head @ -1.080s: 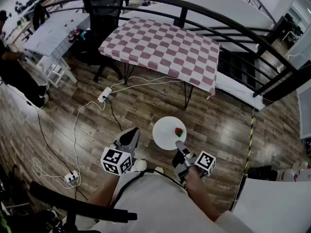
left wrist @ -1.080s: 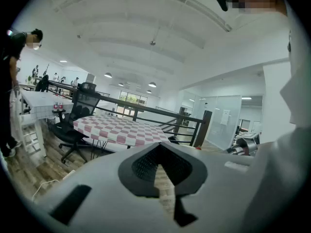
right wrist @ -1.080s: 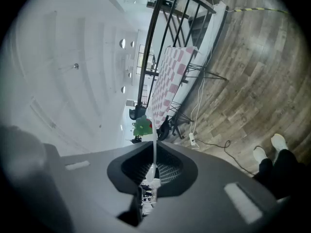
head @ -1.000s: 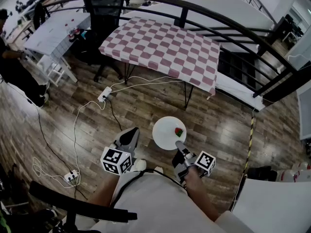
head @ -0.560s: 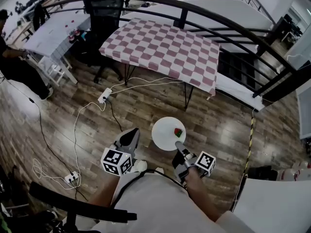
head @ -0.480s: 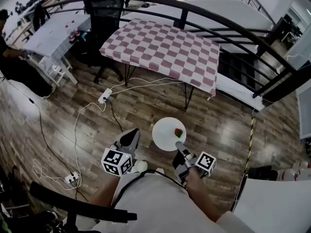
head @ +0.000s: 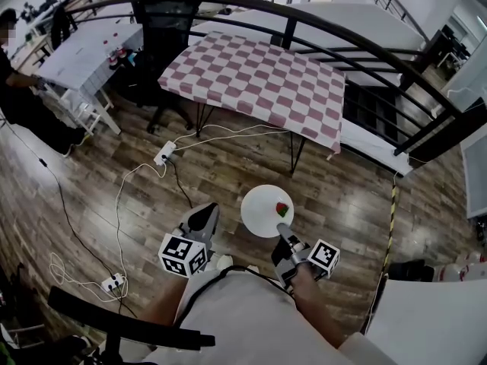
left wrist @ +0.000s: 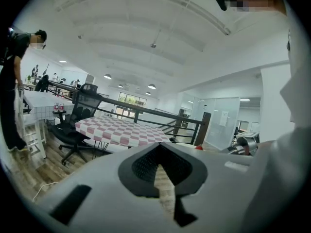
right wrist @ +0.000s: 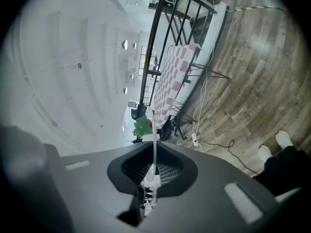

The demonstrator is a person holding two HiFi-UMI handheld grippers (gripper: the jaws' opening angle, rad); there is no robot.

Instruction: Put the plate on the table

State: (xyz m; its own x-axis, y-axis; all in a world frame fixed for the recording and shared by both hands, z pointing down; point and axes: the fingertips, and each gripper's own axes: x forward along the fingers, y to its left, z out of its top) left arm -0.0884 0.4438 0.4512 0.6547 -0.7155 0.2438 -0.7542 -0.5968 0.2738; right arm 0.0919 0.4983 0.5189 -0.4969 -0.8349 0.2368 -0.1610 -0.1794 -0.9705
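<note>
A round white plate [head: 262, 207] with a small red and green thing [head: 282, 209] on it is held level above the wooden floor. My right gripper [head: 281, 228] is shut on the plate's near rim. In the right gripper view the plate [right wrist: 153, 130] shows edge-on between the jaws, with the red and green thing [right wrist: 142, 126] beside it. My left gripper [head: 204, 214] hangs to the left of the plate, shut and holding nothing; its jaws meet in the left gripper view [left wrist: 158, 166]. The table with the pink and white checked cloth [head: 259, 82] stands ahead.
A black curved railing [head: 358, 40] runs behind the table. An office chair [head: 163, 21] stands at its left end. White cables and a power strip [head: 164, 153] lie on the floor. A person [head: 19, 90] stands far left by a white table [head: 80, 48].
Both grippers and the plate have moved a little way forward toward the checked table. The right gripper's hold on the plate's rim is the same.
</note>
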